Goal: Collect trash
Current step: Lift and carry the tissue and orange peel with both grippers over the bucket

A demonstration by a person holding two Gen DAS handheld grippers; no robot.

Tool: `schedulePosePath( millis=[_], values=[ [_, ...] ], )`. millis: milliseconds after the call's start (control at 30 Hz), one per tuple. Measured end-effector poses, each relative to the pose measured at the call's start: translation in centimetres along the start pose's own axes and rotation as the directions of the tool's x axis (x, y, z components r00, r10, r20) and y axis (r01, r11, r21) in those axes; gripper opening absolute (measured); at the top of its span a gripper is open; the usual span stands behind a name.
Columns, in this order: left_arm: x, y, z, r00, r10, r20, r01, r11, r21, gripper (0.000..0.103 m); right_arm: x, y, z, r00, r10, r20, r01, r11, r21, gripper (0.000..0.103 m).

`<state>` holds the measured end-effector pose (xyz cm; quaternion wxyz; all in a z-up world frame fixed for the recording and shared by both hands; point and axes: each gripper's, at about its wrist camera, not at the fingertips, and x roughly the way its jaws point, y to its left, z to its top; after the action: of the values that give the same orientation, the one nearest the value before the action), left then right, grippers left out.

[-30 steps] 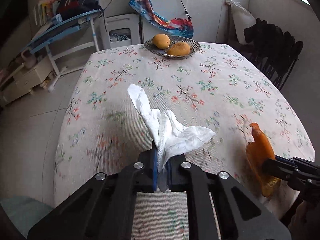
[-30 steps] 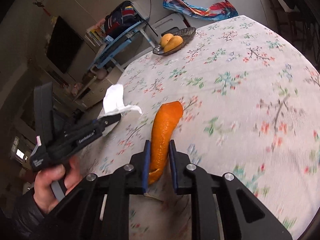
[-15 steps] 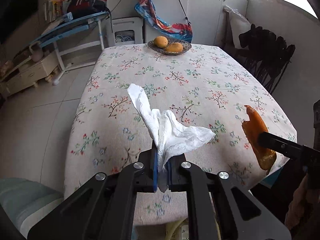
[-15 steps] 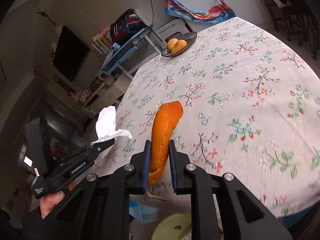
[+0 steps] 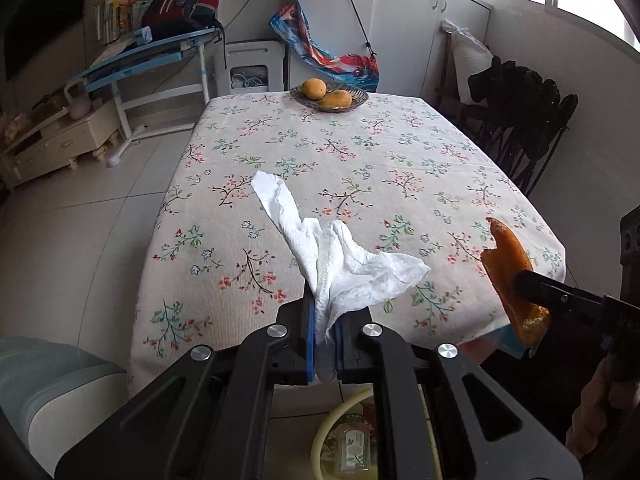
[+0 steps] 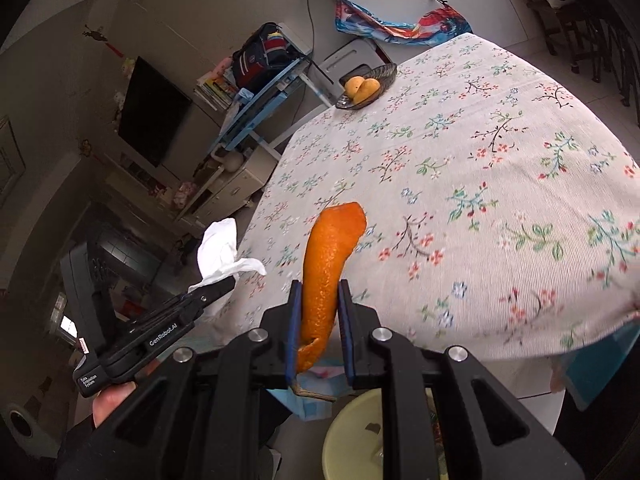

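Where the floral tablecloth (image 5: 360, 160) ends, pale floor tiles (image 5: 80, 240) begin.

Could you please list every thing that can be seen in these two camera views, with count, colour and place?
tissue: one, white, held in the left gripper, in front of the table
orange peel: one, orange, held in the right gripper
table: one, covered by a pale flowered cloth, in the middle
bowl: one, dark, at the far end of the table
mangoes: two, yellow-orange, in the bowl
bin: one, pale yellow rim, on the floor below the grippers
chair: one, dark, right of the table, dark clothes over it
backpack: one, dark, on the blue desk at far left
left gripper: one, black, shut on the tissue
right gripper: one, black, shut on the orange peel
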<state>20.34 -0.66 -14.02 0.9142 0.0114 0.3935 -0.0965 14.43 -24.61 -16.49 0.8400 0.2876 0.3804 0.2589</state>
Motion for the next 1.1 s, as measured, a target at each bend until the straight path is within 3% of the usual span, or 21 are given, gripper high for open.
schedulePosePath(
  millis=[667, 1100],
  values=[
    [-5.9, -2.4, -3.4, 0.999, -0.026, 0.037, 0.025, 0.999, 0.024, 0.008, -3.2, 2.0, -3.3, 0.999, 0.034, -0.015, -0.034, 0.999, -0.033, 0.018],
    [-7.6, -3.9, -7.6, 0.999, -0.050, -0.009, 0.050, 0.997, 0.063, 0.008, -5.5, 1.9, -5.7, 1.000, 0.010, -0.024, -0.011, 1.000, -0.027, 0.018]
  ],
)
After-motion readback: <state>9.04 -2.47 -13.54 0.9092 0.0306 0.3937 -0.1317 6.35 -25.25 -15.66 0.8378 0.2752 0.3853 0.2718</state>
